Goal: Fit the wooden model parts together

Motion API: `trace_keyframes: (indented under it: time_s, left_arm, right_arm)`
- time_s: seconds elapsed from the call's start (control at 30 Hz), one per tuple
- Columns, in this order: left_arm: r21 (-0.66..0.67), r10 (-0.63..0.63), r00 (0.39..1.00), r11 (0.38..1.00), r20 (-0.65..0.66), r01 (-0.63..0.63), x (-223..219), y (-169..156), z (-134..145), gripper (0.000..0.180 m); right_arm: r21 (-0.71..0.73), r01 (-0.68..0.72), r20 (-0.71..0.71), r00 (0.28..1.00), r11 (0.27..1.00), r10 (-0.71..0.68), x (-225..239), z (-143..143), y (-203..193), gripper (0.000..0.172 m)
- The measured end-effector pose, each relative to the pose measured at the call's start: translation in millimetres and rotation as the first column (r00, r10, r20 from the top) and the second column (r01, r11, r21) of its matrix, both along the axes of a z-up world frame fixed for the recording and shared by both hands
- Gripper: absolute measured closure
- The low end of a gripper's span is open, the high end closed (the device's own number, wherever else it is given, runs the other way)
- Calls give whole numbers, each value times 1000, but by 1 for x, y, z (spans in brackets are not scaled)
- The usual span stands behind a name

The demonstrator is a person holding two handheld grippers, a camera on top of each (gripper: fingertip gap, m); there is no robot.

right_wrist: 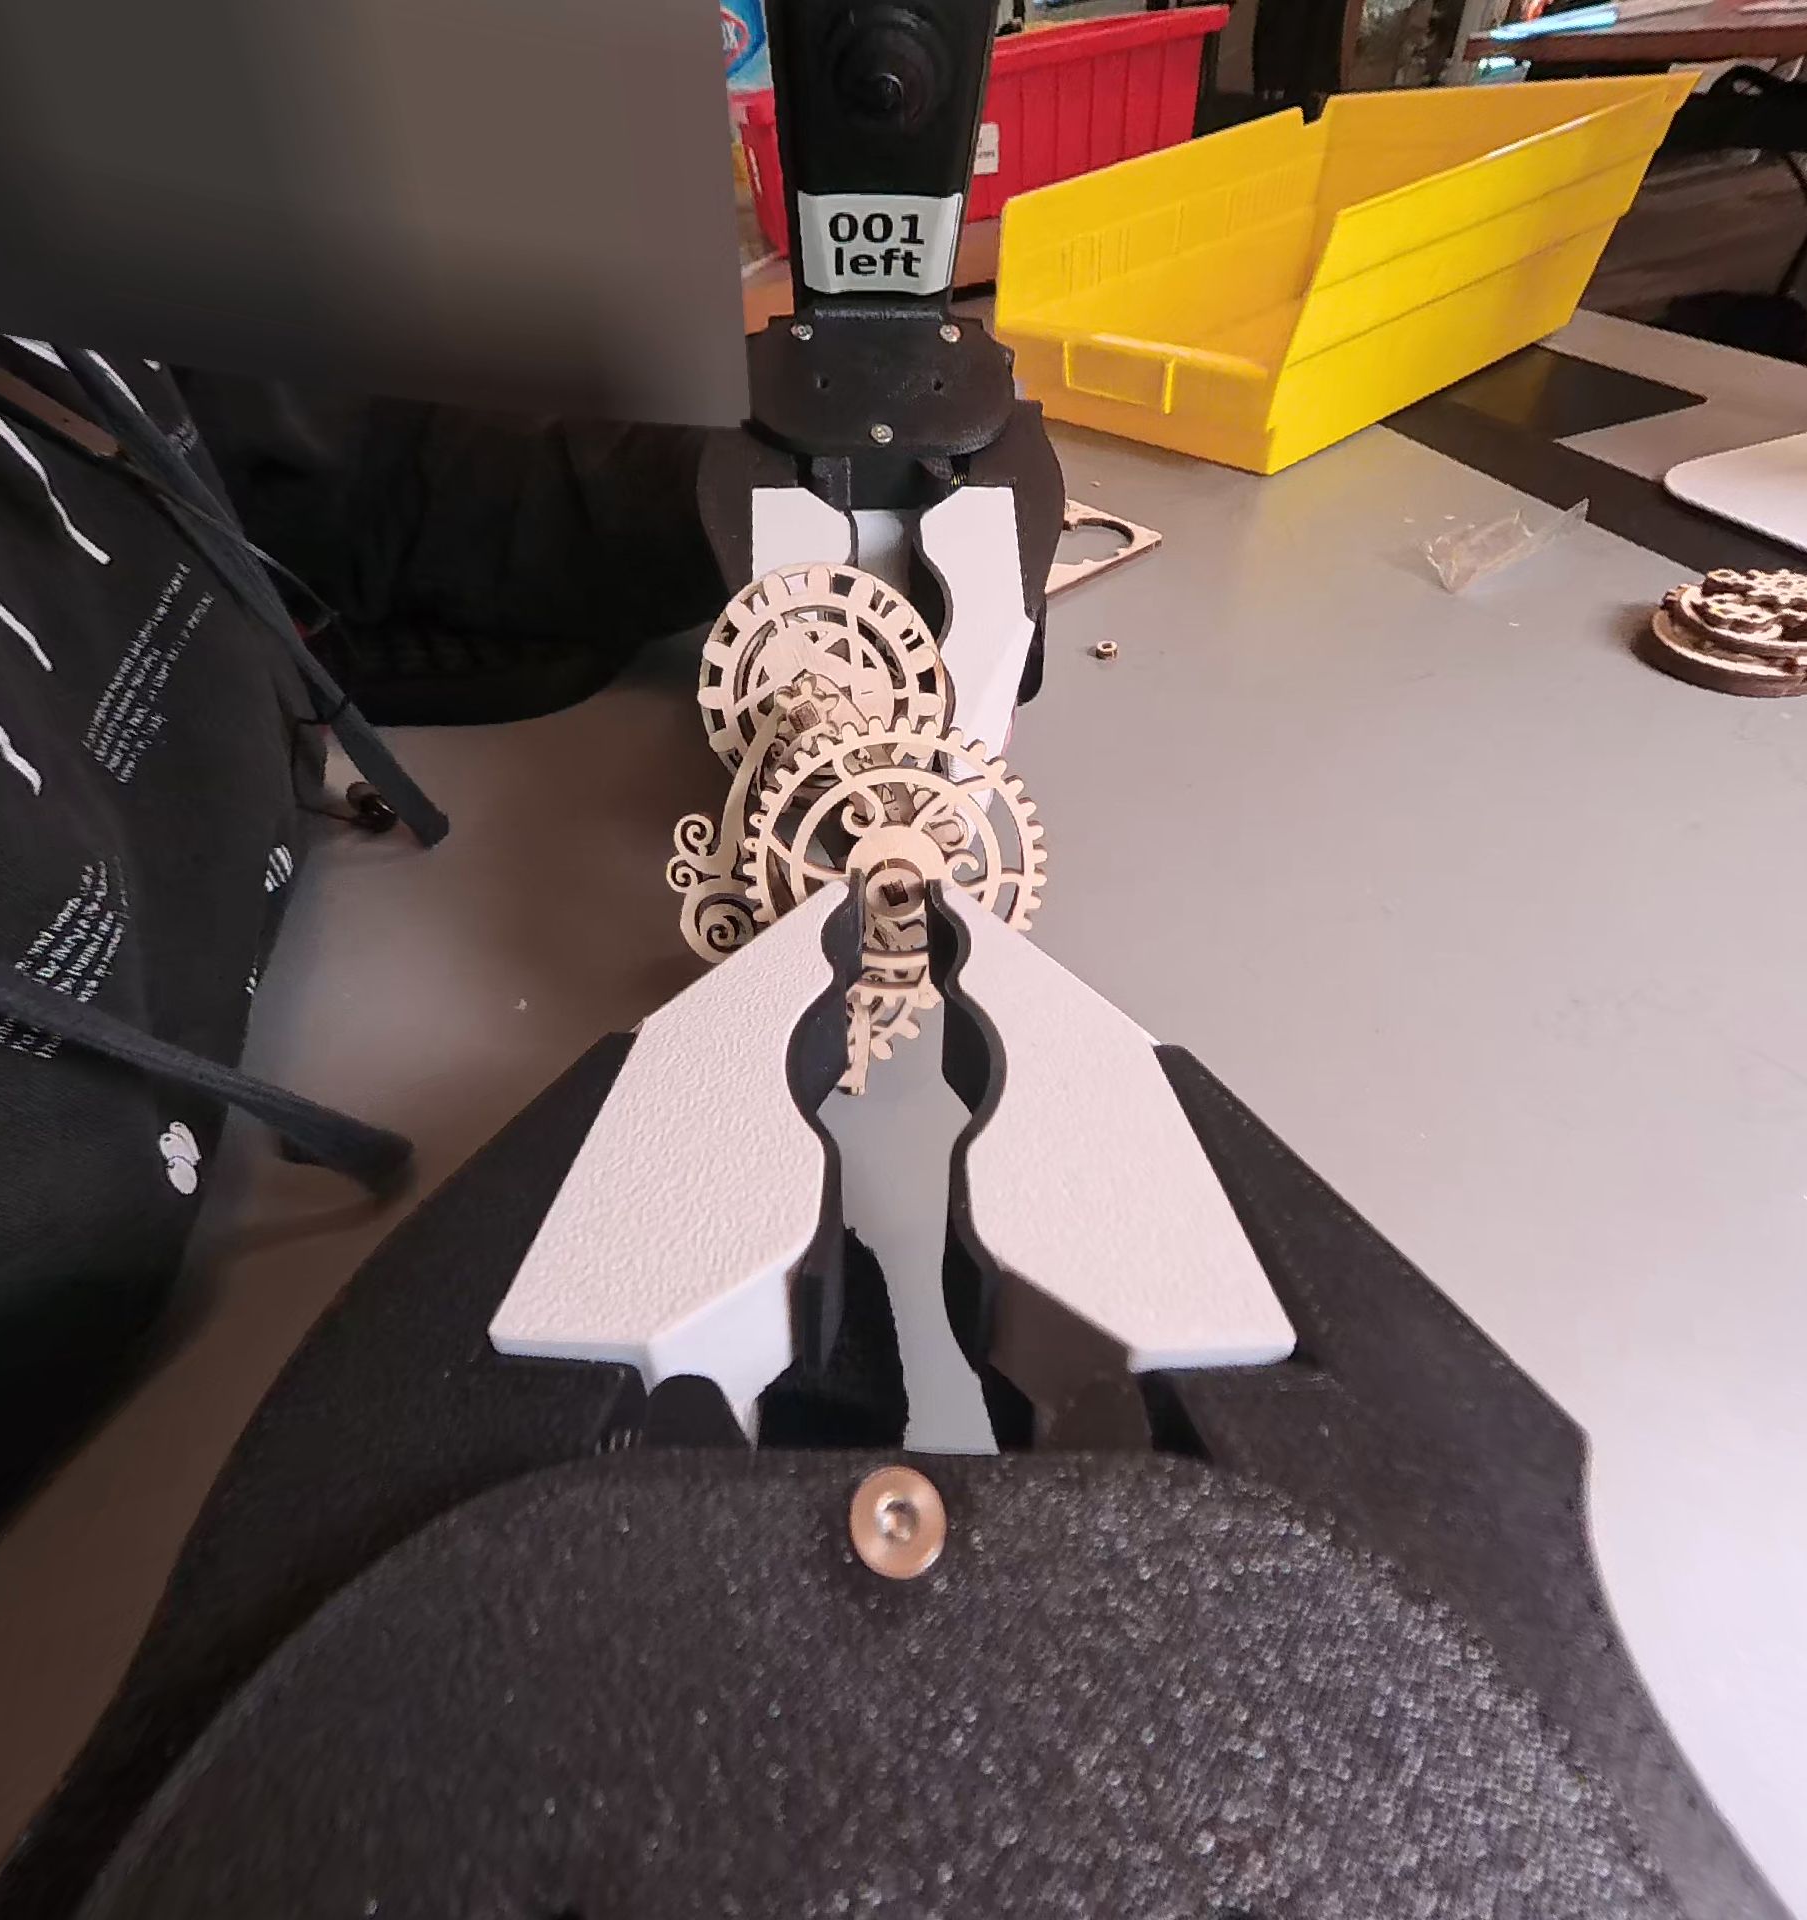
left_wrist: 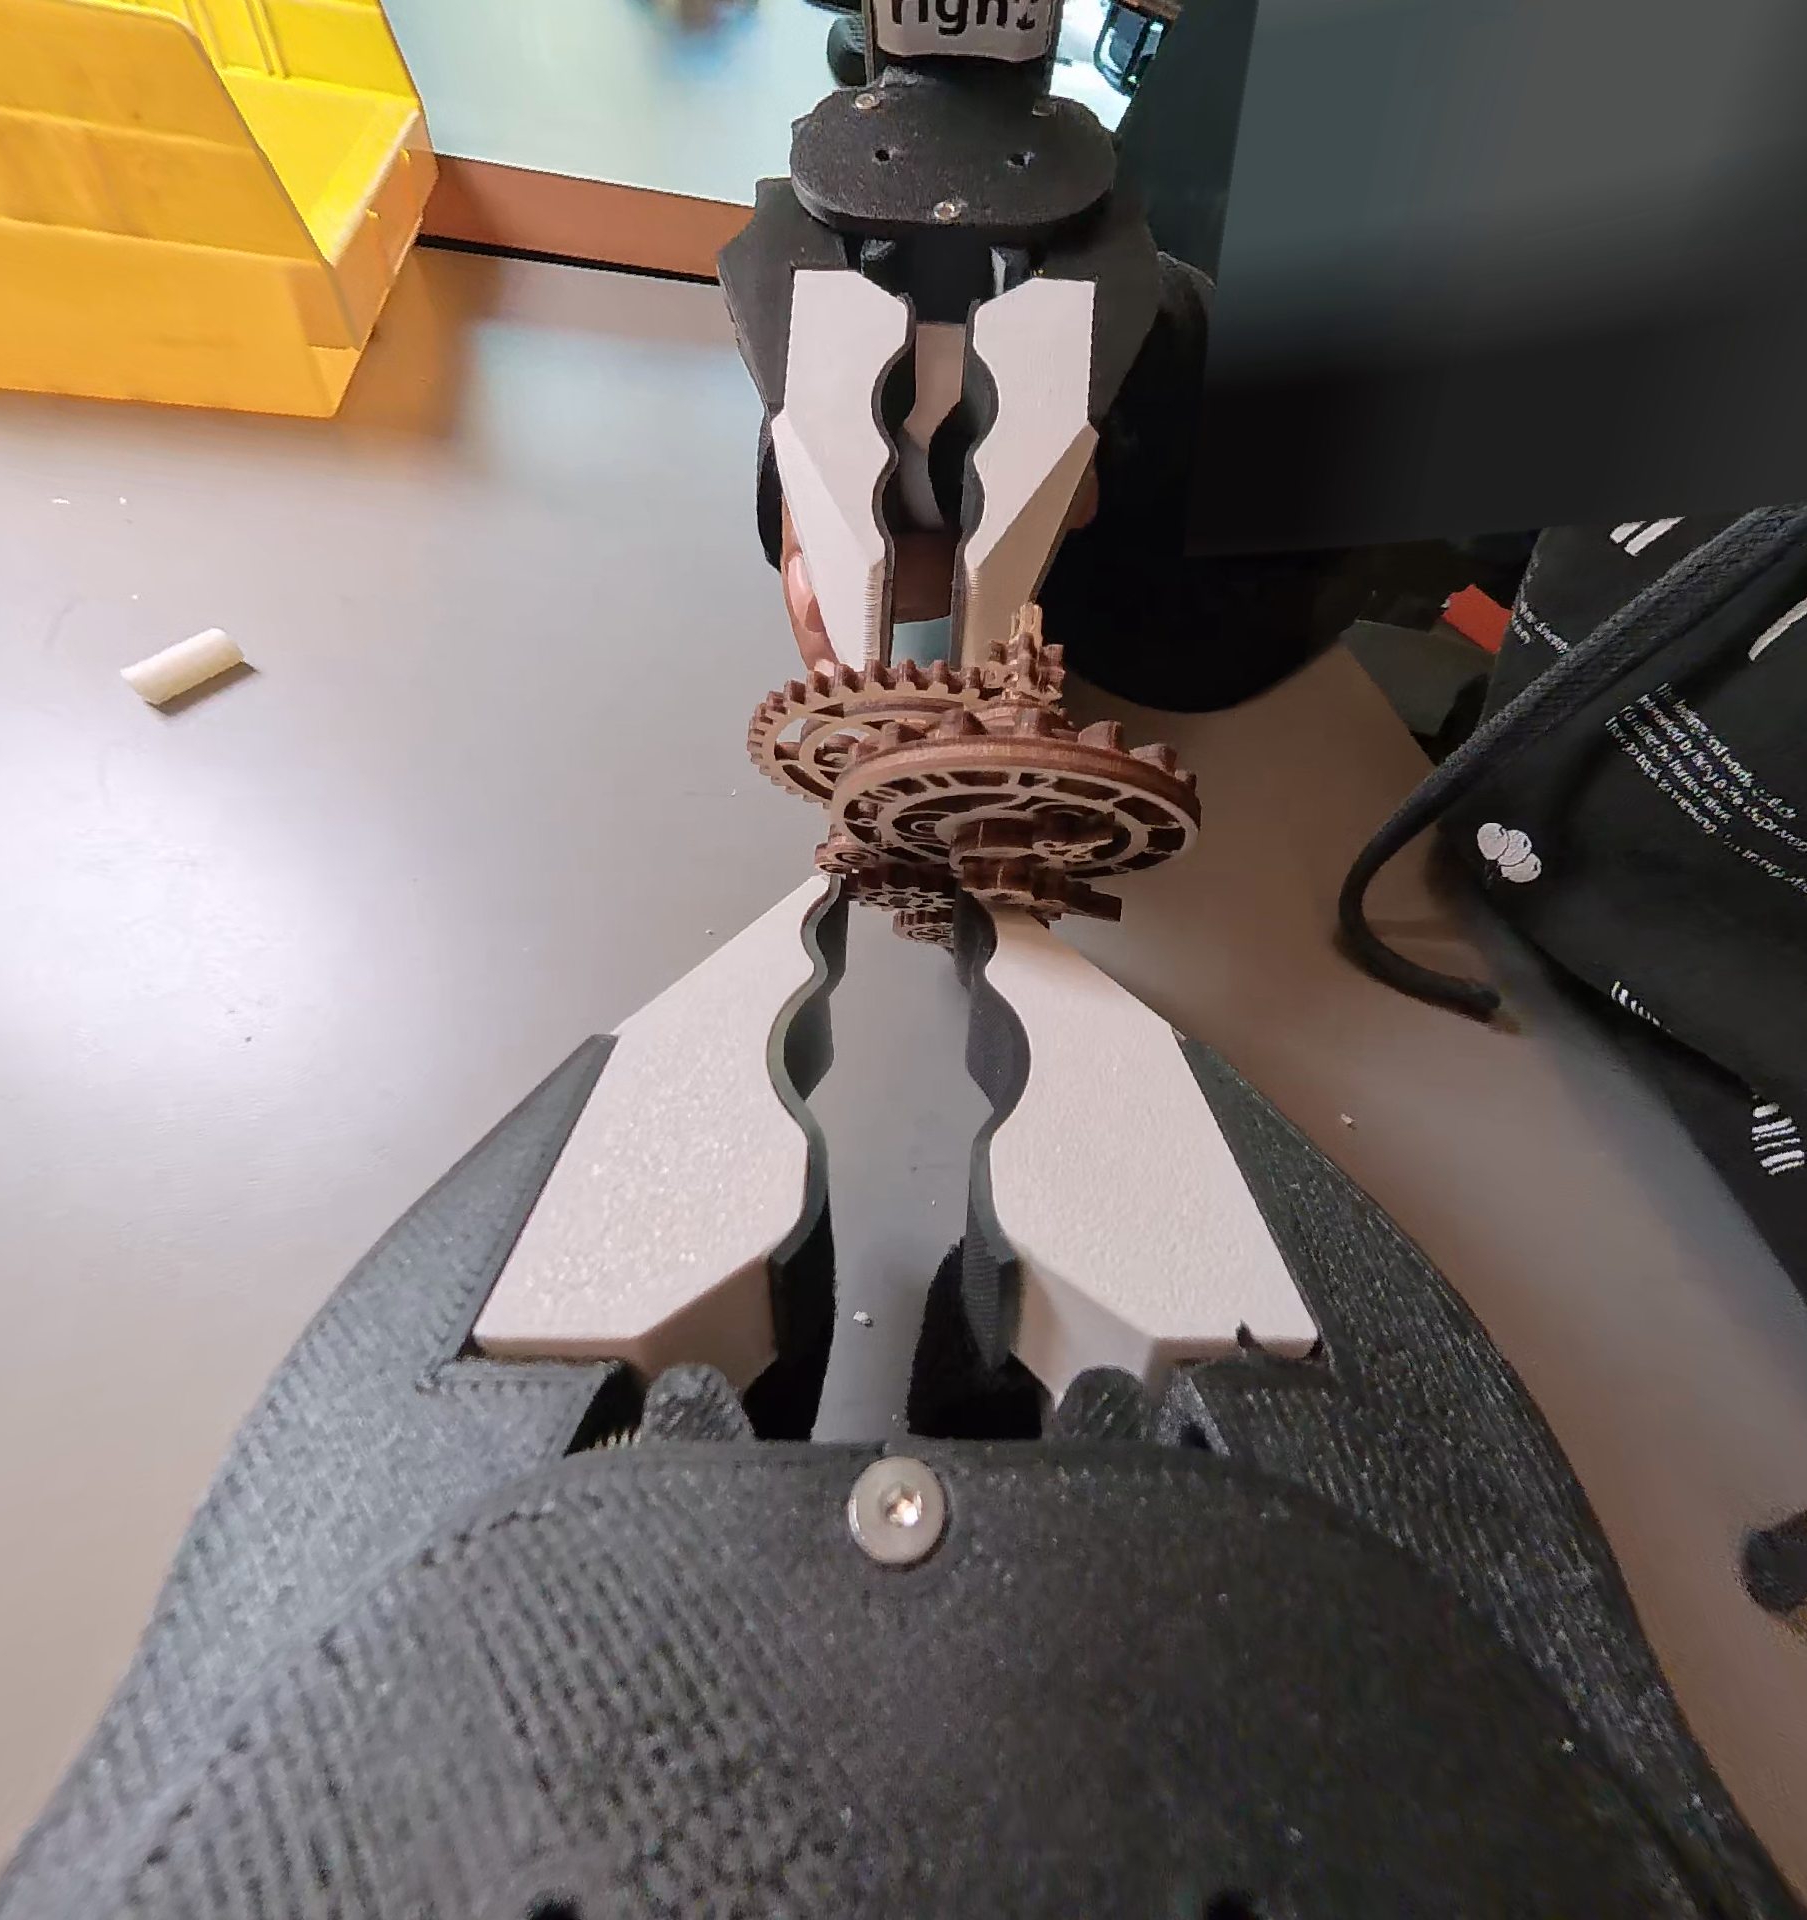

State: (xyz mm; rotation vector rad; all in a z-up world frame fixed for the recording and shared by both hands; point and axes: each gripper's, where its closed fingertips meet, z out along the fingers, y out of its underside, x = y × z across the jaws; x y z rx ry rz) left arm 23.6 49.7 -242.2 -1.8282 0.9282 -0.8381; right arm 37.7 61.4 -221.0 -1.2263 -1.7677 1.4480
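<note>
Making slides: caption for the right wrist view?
Both grippers' jaws hold a wooden gear model above a grey table.

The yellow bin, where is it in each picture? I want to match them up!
Left wrist view: the yellow bin sits in the top left corner, on the grey table.
Right wrist view: the yellow bin sits at the upper right, behind the other claw.
Shared landmark: the wooden gear model, held up between the two claws in the middle of both pictures.

Right tongs [right_wrist: 894, 894]: closed on the hub of the wooden gear model [right_wrist: 857, 790].
Left tongs [right_wrist: 883, 582]: opposite, behind the model.
Yellow bin [right_wrist: 1294, 270]: on the counter [right_wrist: 1398, 831], beyond, rightward.
</note>
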Motion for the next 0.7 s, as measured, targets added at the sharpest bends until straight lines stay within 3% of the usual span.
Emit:
trace_keyframes:
  time_s: [0.17, 0.37, 0.7]
  left_arm:
    - [-5, -7, 1000, 1000, -3, 7, 1, -2, 0, 162]
    - [-8, -9, 1000, 1000, 19, 9, 3, -3, 6, 162]
    - [-11, -14, 998, 1000, -54, 13, 6, -5, -1, 163]
  right_arm:
    - [0, -11, 1, 1000, 1000, 11, 1, 1, -3, 162]
    - [115, -4, 3, 1000, 993, 4, 2, 5, -5, 163]
    - [237, -4, 42, 999, 972, -6, 3, 1, -7, 163]
